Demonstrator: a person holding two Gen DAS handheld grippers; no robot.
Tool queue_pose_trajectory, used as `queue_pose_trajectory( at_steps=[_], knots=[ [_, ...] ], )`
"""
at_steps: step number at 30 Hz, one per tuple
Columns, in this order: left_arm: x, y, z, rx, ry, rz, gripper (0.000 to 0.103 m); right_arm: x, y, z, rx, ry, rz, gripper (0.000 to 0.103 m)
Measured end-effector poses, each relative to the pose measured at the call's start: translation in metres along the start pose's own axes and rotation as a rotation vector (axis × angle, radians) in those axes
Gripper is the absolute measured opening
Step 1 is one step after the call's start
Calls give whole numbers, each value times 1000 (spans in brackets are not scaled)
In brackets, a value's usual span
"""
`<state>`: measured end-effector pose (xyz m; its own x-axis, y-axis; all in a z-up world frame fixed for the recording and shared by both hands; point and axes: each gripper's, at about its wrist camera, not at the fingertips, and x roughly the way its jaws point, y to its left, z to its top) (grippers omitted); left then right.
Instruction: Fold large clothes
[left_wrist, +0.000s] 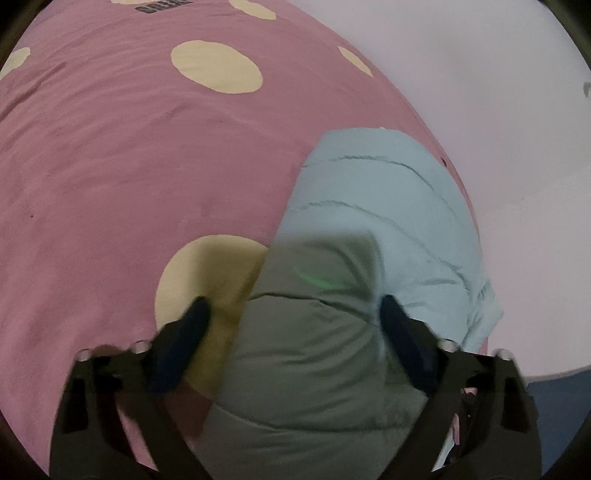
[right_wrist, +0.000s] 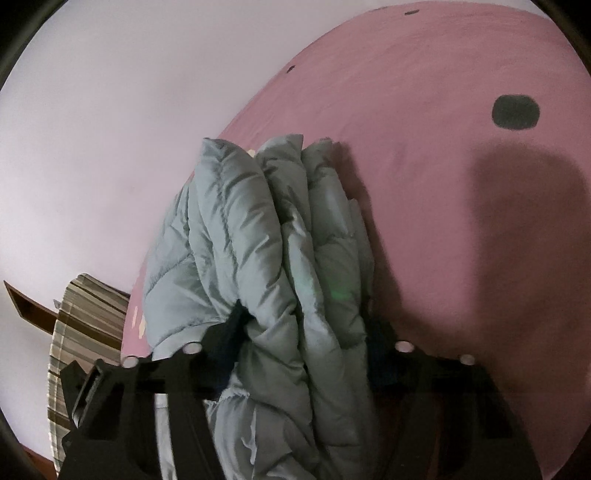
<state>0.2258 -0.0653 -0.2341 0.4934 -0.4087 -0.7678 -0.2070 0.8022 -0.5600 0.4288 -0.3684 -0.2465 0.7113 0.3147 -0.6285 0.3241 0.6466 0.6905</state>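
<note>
Jacket (right_wrist: 258, 236), pale blue and quilted, lies bunched in thick folds on the pink bedspread (left_wrist: 110, 177), close to the spread's edge by the pale wall (right_wrist: 92, 129). The right gripper (right_wrist: 303, 328) is clamped on the jacket's stacked layers, both pads sunk into the padding. The left gripper (left_wrist: 295, 314) straddles the jacket's near end, fingers wide apart, one over a cream dot (left_wrist: 207, 266) of the bedspread, pads not pressing.
</note>
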Motion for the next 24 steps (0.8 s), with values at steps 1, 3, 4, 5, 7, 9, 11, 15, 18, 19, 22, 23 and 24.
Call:
queue_pose_trajectory(
  at_steps=[1,3,4,5,7,9,11,15,18,19,22,23,24],
  knots=[
    [0,-1,-1,8,4,-21,71,2,-4,3,7,3,8,45],
    [0,-3,-1,16,12,-39,62,1,-7,0,14,0,16,40],
    [0,-3,-2,14,13,-42,59,2,-8,-1,19,-1,23,38],
    [-1,-3,-2,15,11,-45,56,0,-9,-1,21,-2,26,35],
    [-5,-2,-4,24,3,-48,51,-6,-15,-2,24,-10,33,32],
    [-13,-3,-8,48,-8,-45,46,-10,-14,-5,25,-24,38,29],
    [-17,-5,-8,60,-14,-47,41,-13,-11,-5,23,-37,40,25],
    [-25,-10,6,71,-31,-62,35,-9,8,-7,-9,-56,43,22],
    [-39,-7,11,73,-54,-71,33,-9,22,-8,-35,-61,57,20],
    [-42,-7,11,76,-65,-72,32,-8,27,-8,-43,-60,66,20],
    [-59,-3,19,91,-112,-69,32,2,46,-7,-65,-49,92,19],
    [-64,-2,23,92,-126,-67,32,7,52,-7,-71,-44,101,19],
    [-70,3,30,90,-141,-63,32,11,59,-7,-78,-40,111,19]
  ],
)
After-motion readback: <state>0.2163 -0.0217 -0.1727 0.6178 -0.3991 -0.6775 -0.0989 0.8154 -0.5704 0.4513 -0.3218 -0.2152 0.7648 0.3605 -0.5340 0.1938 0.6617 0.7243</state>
